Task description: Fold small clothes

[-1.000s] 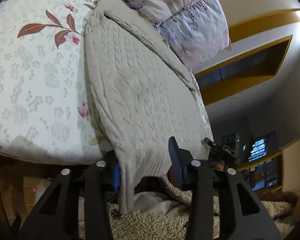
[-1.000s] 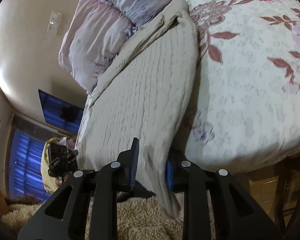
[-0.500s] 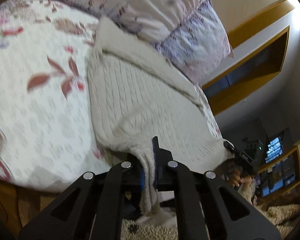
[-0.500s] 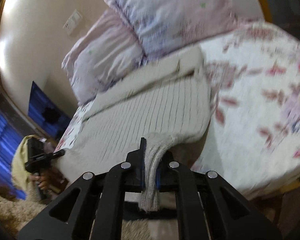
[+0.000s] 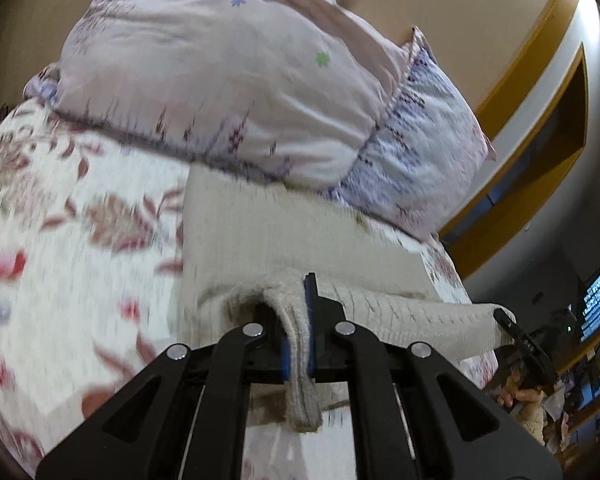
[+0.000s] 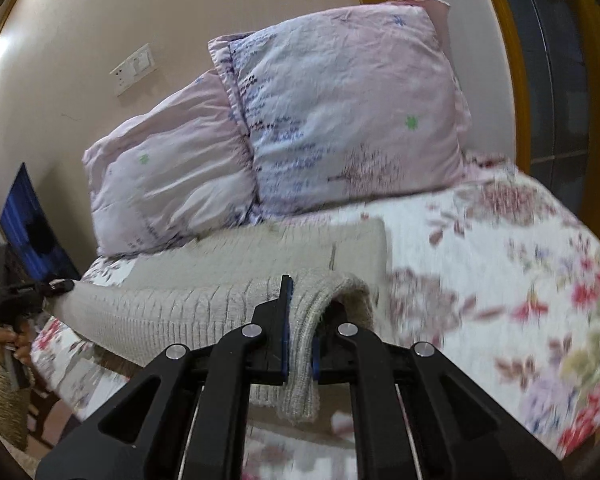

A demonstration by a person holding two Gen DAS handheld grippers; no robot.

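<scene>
Having hung off the bed edge a second ago, the cream cable-knit sweater [image 5: 300, 252] now has its hem lifted over the floral-quilted bed [image 6: 500, 280], pinched between the jaws of the left gripper [image 5: 298, 344] and the right gripper [image 6: 300, 340]

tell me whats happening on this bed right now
A person is folding a cream knitted sweater on a bed with a floral bedspread. The left gripper and the right gripper are each clamped on a near corner of the sweater, which is raised off the bed, the lifted edge stretched between them. Two pillows lie beyond it.
</scene>
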